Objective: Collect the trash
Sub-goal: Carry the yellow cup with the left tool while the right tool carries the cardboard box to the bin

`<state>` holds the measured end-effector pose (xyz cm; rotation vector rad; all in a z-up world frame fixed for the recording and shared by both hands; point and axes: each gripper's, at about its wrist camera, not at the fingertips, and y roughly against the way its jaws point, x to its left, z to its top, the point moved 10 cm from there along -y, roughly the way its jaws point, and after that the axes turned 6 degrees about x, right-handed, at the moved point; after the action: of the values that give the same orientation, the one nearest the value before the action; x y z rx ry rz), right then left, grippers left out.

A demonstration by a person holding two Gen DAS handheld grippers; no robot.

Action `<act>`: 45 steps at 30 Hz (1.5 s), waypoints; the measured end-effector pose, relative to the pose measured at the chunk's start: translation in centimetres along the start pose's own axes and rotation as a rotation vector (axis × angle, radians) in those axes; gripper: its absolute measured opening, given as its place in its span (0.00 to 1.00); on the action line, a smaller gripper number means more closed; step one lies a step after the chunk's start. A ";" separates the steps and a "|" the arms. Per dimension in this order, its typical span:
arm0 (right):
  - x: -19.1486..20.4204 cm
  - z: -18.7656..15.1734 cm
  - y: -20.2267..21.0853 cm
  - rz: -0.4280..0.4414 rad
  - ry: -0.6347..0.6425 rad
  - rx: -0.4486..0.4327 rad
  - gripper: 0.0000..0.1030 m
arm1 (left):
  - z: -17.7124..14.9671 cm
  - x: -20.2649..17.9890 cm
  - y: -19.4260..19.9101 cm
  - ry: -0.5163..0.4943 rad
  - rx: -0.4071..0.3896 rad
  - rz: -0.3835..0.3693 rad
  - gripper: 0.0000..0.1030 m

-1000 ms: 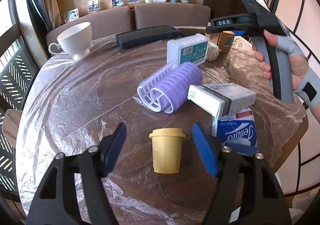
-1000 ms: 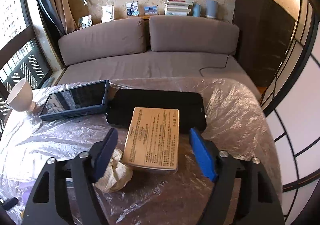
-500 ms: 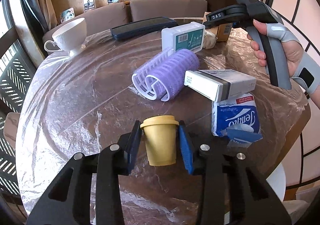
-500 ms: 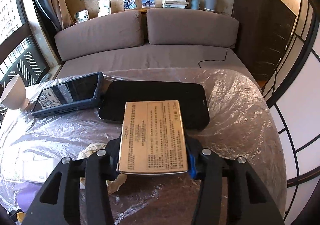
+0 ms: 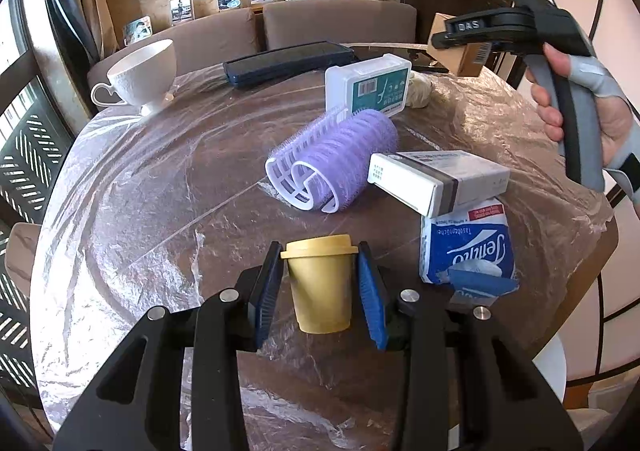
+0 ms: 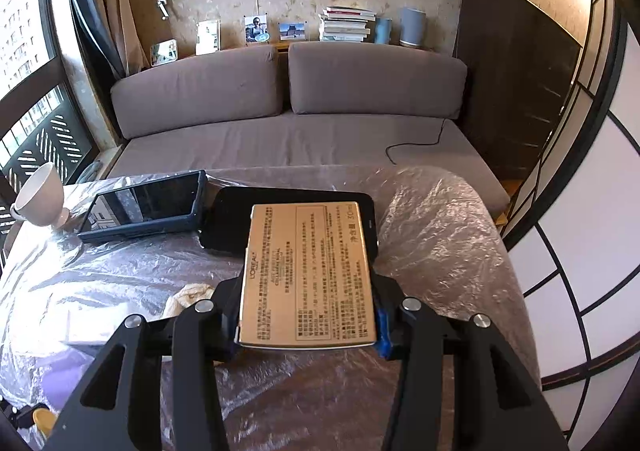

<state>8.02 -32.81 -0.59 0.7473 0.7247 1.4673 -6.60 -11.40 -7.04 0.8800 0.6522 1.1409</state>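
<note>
I judge the step in hand to be pickup: both claws have an item of trash and nothing is deposited yet. The left claw (image 5: 319, 283) is clenched on the small yellow lidded cup (image 5: 320, 287), its blue pads (image 5: 267, 289) pressing the cup under the lid rim; the cup stands upright at the near edge of the worktop (image 5: 140, 191), and I cannot tell whether its base has cleared the plastic film. The right claw (image 6: 306, 315) is narrowed onto the gold carton (image 6: 308, 275), gripping its two long sides; in the left wrist view the carton (image 5: 460, 51) hangs clear above the far right of the worktop. No bin is visible in either view. The next move calls for lifting the cup straight up, clear of the tissue pack (image 5: 466, 247) just to its right, then carrying both items to a receptacle.
</note>
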 end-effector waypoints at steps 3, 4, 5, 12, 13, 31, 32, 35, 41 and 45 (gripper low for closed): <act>-0.1 -0.6 1.0 0.006 0.007 -0.003 0.45 | 0.1 0.1 0.1 0.006 -0.002 0.000 0.38; -0.1 -0.9 1.3 0.008 0.010 -0.003 0.45 | 0.1 0.2 0.1 0.010 -0.002 -0.001 0.38; -0.1 -1.2 1.6 0.012 0.013 -0.002 0.45 | 0.1 0.2 0.0 0.012 -0.002 -0.002 0.38; 0.2 -3.4 4.0 0.042 0.032 -0.001 0.45 | 0.2 0.6 0.4 0.044 -0.010 -0.015 0.38; 0.3 -3.6 4.4 0.048 0.034 -0.001 0.45 | 0.1 0.7 0.4 0.048 -0.010 -0.016 0.38; 2.0 -8.1 8.7 0.122 0.073 0.017 0.45 | 0.5 0.4 1.8 0.057 -0.045 -0.021 0.38; 2.2 -8.3 9.0 0.129 0.077 0.020 0.45 | 0.5 0.4 1.9 0.056 -0.046 -0.021 0.38; 2.6 -9.1 9.6 0.139 0.093 0.023 0.45 | 0.4 0.3 2.2 0.056 -0.051 -0.022 0.38; 3.1 -10.4 10.8 0.162 0.117 0.037 0.45 | 0.4 0.2 2.7 0.054 -0.056 -0.020 0.38; 3.3 -11.7 11.2 0.177 0.135 0.059 0.45 | 0.2 0.2 3.0 0.057 -0.057 -0.022 0.38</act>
<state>-8.10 -29.84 1.61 0.7790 0.8242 1.6750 -7.87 -10.81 -4.33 0.7933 0.6710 1.1629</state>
